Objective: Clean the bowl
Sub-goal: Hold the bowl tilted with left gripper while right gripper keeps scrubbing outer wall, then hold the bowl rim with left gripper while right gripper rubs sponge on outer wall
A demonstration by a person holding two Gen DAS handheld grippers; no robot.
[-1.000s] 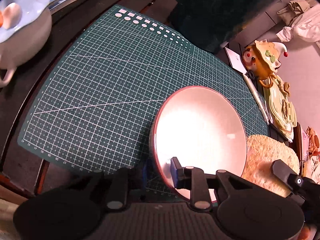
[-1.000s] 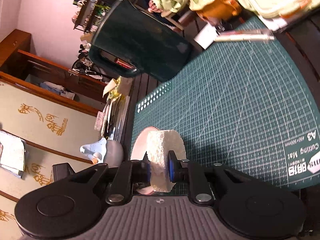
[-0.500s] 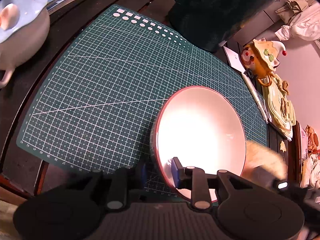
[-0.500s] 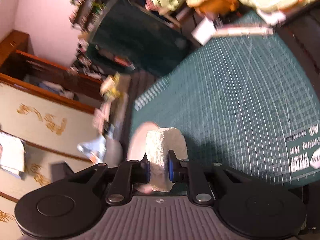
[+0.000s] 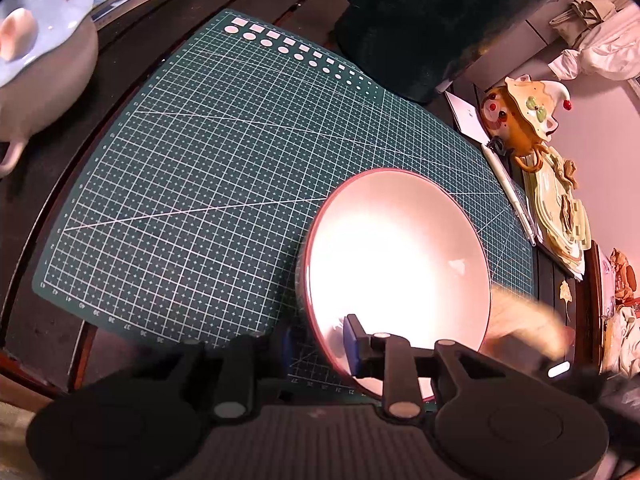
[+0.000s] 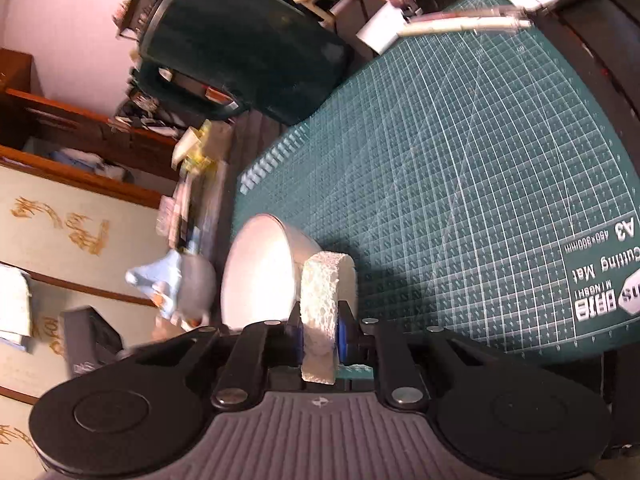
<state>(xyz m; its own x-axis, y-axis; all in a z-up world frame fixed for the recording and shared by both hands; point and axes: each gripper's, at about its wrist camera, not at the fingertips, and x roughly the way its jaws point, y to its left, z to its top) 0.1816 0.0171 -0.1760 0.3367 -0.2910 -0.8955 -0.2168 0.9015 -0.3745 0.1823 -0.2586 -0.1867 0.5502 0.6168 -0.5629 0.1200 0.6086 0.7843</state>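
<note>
On the cutting mat (image 5: pixel 200 168), my left gripper (image 5: pixel 316 340) pinches the stiff, slick, breakable bowl (image 5: pixel 396 264) by its rim while my right gripper (image 6: pixel 318 338) squeezes the soft sponge (image 6: pixel 324 300) beside it.

A wide stretch of the green cutting mat (image 5: pixel 208 168) is lying open to the left of the bowl (image 5: pixel 396 264). A dark green kettle (image 5: pixel 432 20) is blocking its far edge, a white lidded pot (image 5: pixel 44 80) is crowding the far left corner, and clutter (image 5: pixel 556 200) is lining the right side.

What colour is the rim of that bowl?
A thin dark red line around the bowl, whose inside is white. The left wrist view shows it best.
</note>
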